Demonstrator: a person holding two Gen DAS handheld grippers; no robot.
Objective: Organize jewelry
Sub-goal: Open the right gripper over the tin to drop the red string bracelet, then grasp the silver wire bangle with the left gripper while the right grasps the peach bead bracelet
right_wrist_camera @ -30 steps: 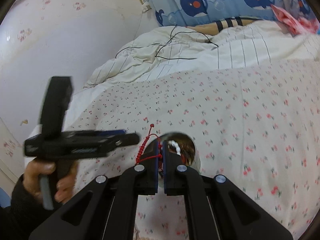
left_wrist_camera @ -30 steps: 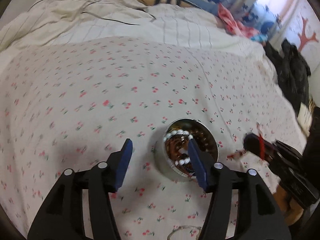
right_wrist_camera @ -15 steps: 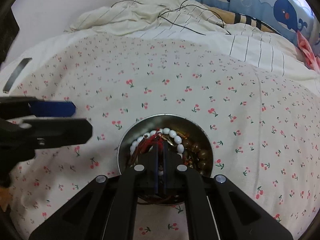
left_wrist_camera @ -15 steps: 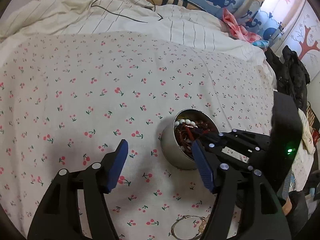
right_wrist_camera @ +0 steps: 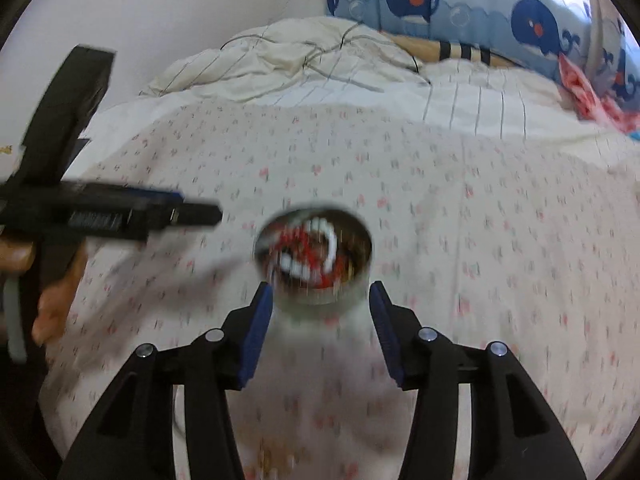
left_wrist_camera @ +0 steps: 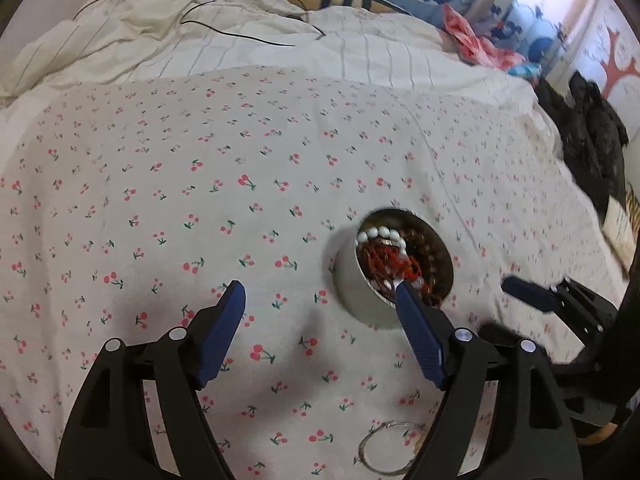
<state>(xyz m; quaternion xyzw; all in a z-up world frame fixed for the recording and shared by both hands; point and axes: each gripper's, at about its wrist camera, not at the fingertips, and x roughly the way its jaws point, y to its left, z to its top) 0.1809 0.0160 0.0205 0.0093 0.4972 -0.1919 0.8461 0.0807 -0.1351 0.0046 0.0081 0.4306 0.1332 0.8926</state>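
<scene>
The round metal tin (left_wrist_camera: 352,292) of beaded jewelry sits on the cherry-print bedsheet (left_wrist_camera: 200,200). Both the left gripper (left_wrist_camera: 320,300) and right gripper (right_wrist_camera: 320,300) are opening, jaws spread and empty. Only the left wrist view shows a thin wire bangle (left_wrist_camera: 384,446) near the sheet's near edge.

Left gripper (left_wrist_camera: 318,300): your black frame, blue pads, silver screws on the finger arms.
Right gripper (right_wrist_camera: 321,300): your black frame, blue pads, four silver screws.
Left handle: black, boxy, with a pale grey trigger.
</scene>
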